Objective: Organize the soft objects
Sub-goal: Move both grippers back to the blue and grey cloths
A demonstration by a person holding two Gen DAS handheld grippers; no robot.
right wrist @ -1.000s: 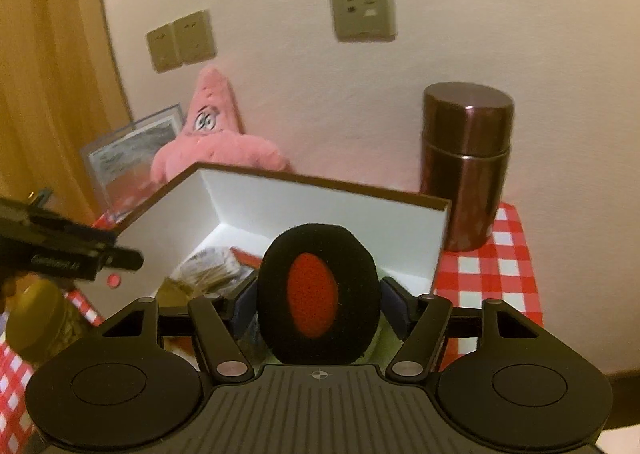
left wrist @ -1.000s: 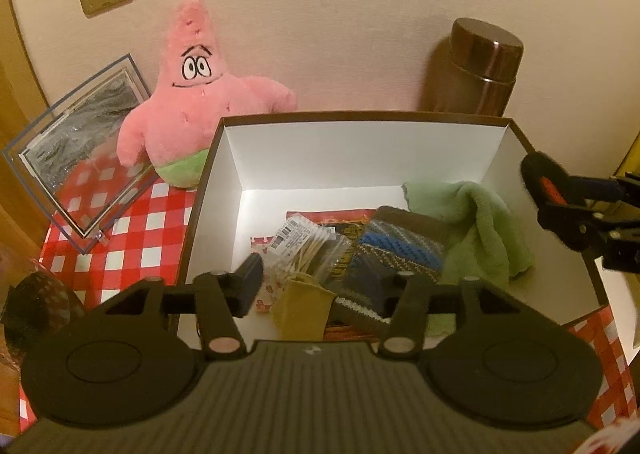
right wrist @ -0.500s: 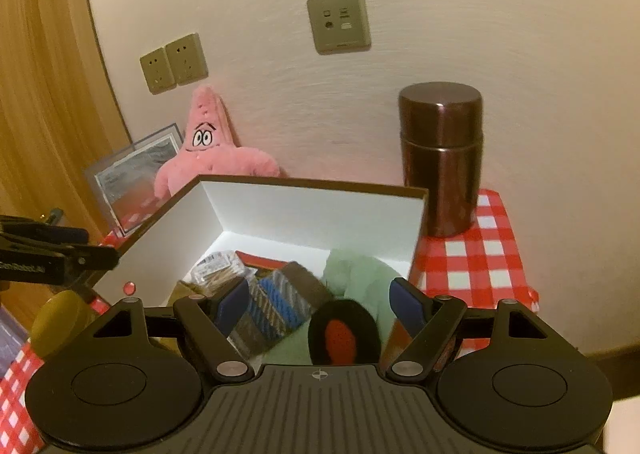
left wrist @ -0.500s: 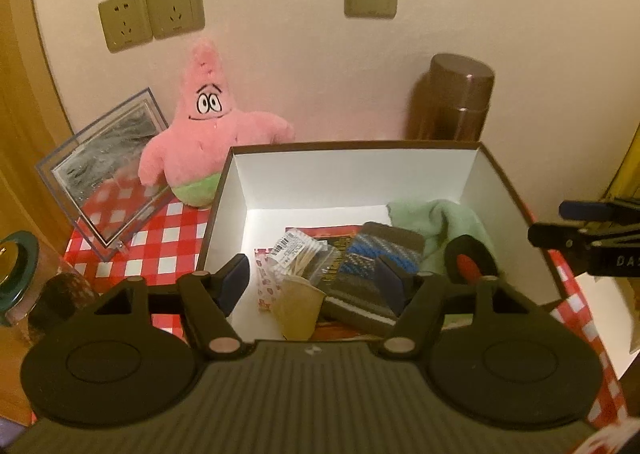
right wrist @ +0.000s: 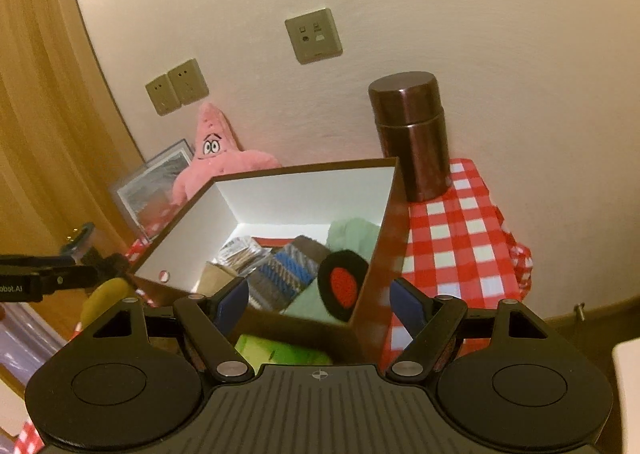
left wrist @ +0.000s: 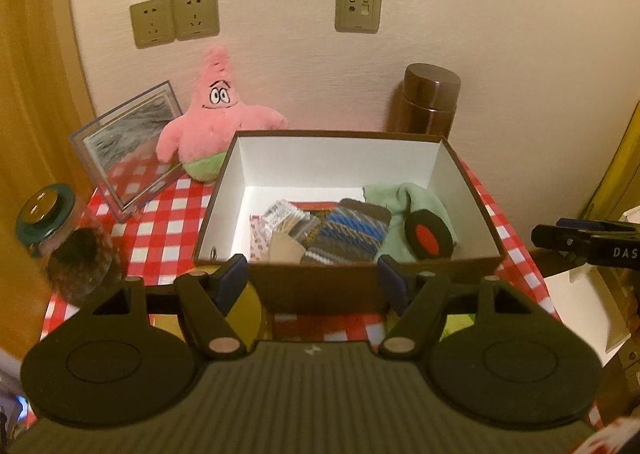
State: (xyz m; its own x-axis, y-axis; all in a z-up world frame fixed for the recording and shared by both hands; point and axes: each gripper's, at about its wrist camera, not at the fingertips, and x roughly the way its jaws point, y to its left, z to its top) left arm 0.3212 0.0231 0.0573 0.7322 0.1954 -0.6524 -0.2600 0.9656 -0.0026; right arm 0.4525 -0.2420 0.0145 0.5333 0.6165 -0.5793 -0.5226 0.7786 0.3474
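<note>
Two grippers are hanging in front of the box (left wrist: 352, 286), and both are empty. The left gripper (left wrist: 314, 280) has its fingers spread wide, holding nothing. The right gripper (right wrist: 318, 300) is spread wide too, with nothing between its fingers.

Some soft things are already lying inside the box: a green cloth (left wrist: 404, 206), a striped knitted piece (left wrist: 348, 234), and a round black pad with a red middle (left wrist: 430, 239) leaning on the cloth near the right wall.

One soft thing is sitting outside. The pink star plush toy (left wrist: 216, 126) is leaning on the wall, just left of the box, on the checked cloth over the desk (left wrist: 160, 222). It probably goes in next. It looks light and squishy, so it should not break. Pinching its fat middle or one arm should be working well, because the fur will squash and give a good hold
</note>
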